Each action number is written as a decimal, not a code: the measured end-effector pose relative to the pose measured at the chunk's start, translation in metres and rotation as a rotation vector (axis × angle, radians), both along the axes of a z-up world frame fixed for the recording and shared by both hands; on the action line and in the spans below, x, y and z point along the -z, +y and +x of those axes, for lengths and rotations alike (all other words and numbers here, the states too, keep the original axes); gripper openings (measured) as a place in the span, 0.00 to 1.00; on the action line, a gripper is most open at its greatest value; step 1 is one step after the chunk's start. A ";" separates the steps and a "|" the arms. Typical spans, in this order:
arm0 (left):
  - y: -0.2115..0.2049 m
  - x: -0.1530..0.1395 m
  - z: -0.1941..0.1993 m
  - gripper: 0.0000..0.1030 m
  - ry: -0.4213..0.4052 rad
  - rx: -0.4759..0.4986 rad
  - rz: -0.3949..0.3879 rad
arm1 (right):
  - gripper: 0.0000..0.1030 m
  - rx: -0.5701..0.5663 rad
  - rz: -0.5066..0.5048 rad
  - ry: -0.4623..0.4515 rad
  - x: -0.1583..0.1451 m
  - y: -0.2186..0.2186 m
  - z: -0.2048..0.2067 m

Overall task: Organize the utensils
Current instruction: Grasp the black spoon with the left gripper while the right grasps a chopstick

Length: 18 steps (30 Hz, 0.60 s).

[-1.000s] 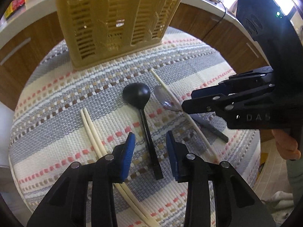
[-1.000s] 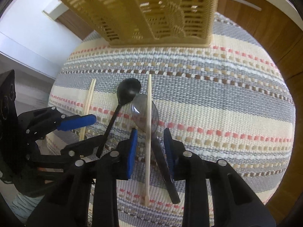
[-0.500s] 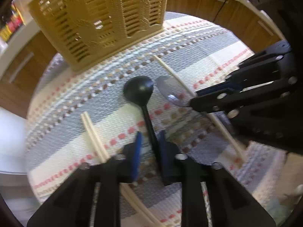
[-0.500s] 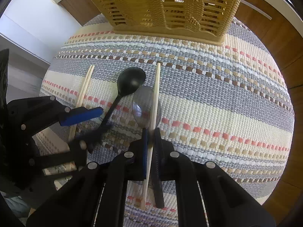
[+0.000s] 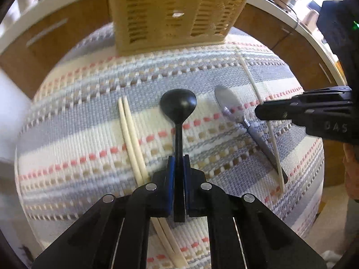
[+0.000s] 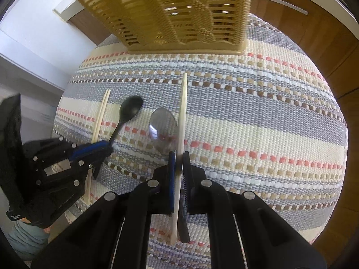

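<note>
My left gripper is shut on the handle of the black spoon, which points toward the basket; both show in the right wrist view, the left gripper and the black spoon. My right gripper is shut on a pale chopstick and the handle of the metal spoon beside it. The right gripper sits over the metal spoon and chopstick in the left wrist view. A pair of chopsticks lies left of the black spoon.
A tan slatted utensil basket stands at the far side of the striped woven mat; it also shows in the right wrist view. Wooden cabinets lie beyond the mat. The pair of chopsticks lies by the mat's left edge.
Both grippers have closed from open: the left on the black spoon's handle, the right on the chopstick and metal spoon handle. Both views have shifted closer to the basket.
</note>
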<state>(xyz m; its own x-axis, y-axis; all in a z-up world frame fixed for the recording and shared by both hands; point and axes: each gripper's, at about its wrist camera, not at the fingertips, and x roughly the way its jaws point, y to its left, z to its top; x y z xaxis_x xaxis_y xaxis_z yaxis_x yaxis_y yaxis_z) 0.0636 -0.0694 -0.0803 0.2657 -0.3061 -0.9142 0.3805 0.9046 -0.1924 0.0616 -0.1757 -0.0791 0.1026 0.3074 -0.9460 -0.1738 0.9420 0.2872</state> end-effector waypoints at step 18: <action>-0.025 -0.016 0.028 0.04 -0.051 0.104 0.103 | 0.05 0.033 0.040 -0.014 -0.018 -0.039 0.000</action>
<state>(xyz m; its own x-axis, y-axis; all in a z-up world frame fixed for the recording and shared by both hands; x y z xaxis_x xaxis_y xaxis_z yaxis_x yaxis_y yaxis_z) 0.0918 -0.0949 -0.0641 0.2848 -0.2395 -0.9282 0.4798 0.8739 -0.0783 0.0618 -0.2147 -0.0611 0.1267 0.3414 -0.9314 -0.1467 0.9350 0.3228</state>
